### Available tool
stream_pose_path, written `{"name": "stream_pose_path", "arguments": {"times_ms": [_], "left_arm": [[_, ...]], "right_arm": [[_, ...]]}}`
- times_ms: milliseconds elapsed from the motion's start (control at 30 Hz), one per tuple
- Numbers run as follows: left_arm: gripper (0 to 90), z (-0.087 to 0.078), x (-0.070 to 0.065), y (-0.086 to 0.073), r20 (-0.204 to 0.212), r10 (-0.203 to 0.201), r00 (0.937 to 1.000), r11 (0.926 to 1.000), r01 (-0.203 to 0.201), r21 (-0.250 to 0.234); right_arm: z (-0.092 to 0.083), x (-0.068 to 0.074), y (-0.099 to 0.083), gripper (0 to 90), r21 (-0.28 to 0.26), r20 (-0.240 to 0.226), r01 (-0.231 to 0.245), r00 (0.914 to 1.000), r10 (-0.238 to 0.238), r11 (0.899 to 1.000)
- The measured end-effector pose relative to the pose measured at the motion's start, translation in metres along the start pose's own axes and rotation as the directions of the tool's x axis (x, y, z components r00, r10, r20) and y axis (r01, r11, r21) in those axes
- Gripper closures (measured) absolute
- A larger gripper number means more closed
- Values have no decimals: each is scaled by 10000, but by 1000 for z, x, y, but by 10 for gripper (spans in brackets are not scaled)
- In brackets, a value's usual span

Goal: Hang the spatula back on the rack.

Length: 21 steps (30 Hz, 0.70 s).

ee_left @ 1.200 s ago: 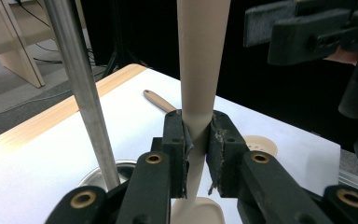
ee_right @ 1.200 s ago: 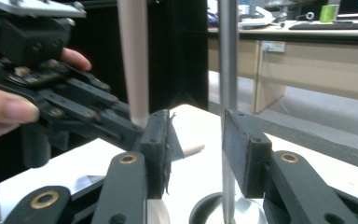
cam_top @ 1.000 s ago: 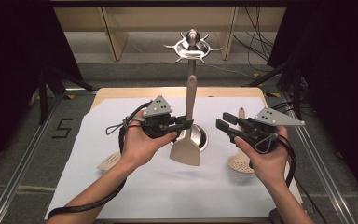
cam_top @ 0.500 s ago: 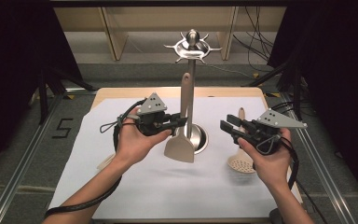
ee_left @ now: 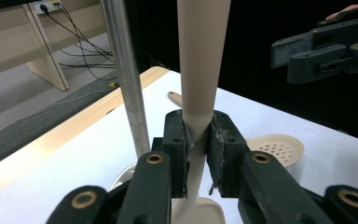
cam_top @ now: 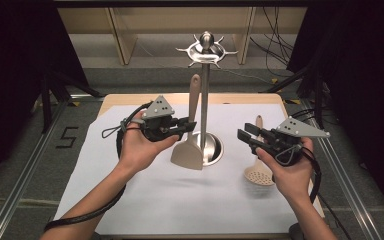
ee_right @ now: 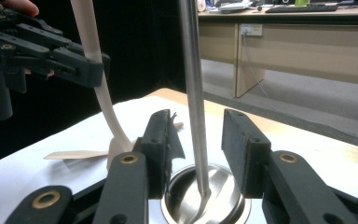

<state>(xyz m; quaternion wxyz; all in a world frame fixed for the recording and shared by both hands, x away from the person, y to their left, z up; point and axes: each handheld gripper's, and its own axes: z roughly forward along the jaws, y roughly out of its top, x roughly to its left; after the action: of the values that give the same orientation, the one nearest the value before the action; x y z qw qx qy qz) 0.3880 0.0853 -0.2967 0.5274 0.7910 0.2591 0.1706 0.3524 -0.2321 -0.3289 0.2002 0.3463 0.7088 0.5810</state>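
Note:
My left gripper [cam_top: 190, 124] is shut on the handle of a beige spatula [cam_top: 194, 100], held upright with its blade [cam_top: 187, 156] hanging just left of the stand's base [cam_top: 214, 148]. In the left gripper view the pads [ee_left: 179, 135] press the handle [ee_left: 200, 56] from both sides. The metal utensil stand [cam_top: 204, 95] has a ring of hooks [cam_top: 206, 48] on top. To the right of the stand, my right gripper [cam_top: 245, 131] is open and holds nothing; its jaws frame the pole [ee_right: 192, 93] from a distance. A beige slotted spoon [cam_top: 260, 172] lies on the cloth under the right hand.
A white cloth [cam_top: 130, 200] covers the wooden table [cam_top: 115, 99]. Metal rails [cam_top: 25, 170] run along both sides. Cables [cam_top: 280, 30] and wooden furniture legs [cam_top: 122, 35] lie on the floor beyond the far edge. Dark curtains stand at left and right.
My left gripper has shifted slightly to the left with the spatula, which now hangs a little farther from the pole. The right gripper has stayed in place.

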Motion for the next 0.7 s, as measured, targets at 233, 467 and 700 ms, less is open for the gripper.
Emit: {"name": "stream_pose_path", "arguments": {"times_ms": [233, 467, 700], "left_arm": [[776, -2, 8, 5, -57, 216, 9997, 9998, -216, 10], [777, -4, 13, 7, -50, 174, 9998, 9998, -174, -1], [776, -7, 18, 7, -63, 224, 9997, 9997, -224, 87]], "right_arm": [[0, 0, 0, 633, 49, -10, -164, 9999, 164, 9999], [0, -1, 0, 633, 10, 34, -112, 9999, 112, 9999], [0, 0, 0, 633, 13, 70, -184, 9998, 184, 9998]]}}
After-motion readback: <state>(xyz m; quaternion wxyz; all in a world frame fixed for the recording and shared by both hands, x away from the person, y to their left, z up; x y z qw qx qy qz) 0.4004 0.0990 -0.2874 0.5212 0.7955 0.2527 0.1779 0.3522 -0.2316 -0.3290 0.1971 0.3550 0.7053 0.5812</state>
